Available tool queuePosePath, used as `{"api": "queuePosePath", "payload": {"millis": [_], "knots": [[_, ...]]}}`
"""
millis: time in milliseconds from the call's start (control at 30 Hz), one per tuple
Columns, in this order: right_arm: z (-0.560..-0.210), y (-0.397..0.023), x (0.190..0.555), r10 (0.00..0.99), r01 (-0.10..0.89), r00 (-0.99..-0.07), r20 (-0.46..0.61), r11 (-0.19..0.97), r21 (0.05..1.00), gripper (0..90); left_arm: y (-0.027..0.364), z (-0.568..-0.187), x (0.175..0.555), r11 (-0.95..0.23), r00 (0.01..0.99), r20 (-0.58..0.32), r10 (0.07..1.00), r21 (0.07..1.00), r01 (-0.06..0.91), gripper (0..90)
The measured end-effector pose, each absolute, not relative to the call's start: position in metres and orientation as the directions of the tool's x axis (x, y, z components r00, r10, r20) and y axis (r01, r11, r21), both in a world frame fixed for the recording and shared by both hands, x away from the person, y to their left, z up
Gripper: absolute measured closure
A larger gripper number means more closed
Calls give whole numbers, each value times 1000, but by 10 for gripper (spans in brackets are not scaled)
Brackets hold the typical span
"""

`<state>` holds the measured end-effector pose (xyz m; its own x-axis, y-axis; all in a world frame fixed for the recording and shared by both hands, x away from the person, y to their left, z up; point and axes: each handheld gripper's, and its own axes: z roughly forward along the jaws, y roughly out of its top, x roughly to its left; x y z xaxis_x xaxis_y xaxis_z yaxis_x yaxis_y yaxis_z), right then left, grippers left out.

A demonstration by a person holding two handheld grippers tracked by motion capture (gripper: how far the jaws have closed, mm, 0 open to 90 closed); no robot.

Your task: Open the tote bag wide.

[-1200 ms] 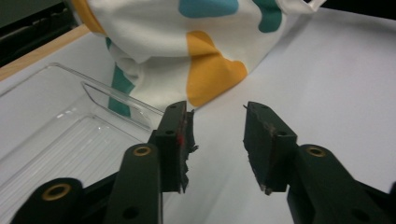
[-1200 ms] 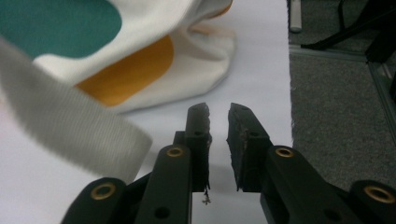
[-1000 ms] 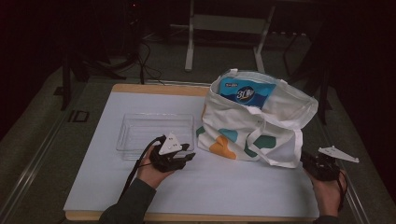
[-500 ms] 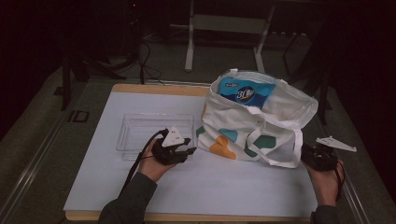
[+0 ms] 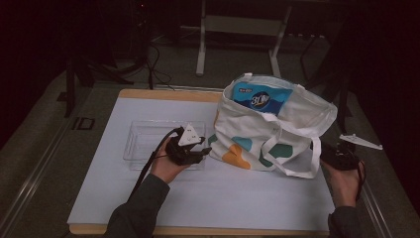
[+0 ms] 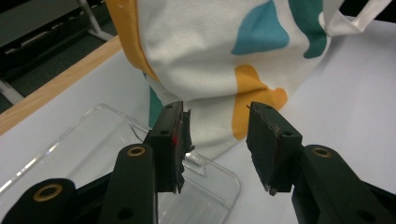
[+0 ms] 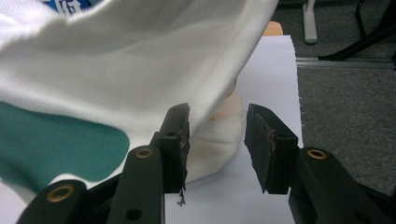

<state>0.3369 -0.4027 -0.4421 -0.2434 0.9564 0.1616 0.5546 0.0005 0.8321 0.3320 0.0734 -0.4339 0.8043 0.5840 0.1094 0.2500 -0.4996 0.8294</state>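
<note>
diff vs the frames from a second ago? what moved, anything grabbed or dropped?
Both hands edged in toward the white cloth tote bag with teal and orange patches. The left claw moved right over the clear plastic tray; the right claw moved left toward the bag's side. Both claws' jaws have just been opening, nothing between them, nothing gripped. Bag, tray and the blue packet inside the bag stayed put.
</note>
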Motion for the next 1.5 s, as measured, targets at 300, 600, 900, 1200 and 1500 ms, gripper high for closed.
{"api": "queuePosePath", "payload": {"millis": [300,600,900,1200,1500], "knots": [[-441,-400,352,943,570,-245,224,-47,820,602,62,-424,354,-472,795,87,601,841,265,567],[-445,-400,352,932,563,-262,252,-65,824,800,53,-409,379,-451,776,93,624,853,261,541],[-445,-398,350,931,535,-283,231,-47,844,890,42,-387,398,-391,755,69,652,884,257,681],[-435,-394,349,932,508,-292,215,-40,861,892,42,-382,395,-400,755,84,650,883,246,847],[-428,-391,348,929,492,-304,210,-36,870,892,47,-381,396,-386,753,63,655,885,261,853]]}}
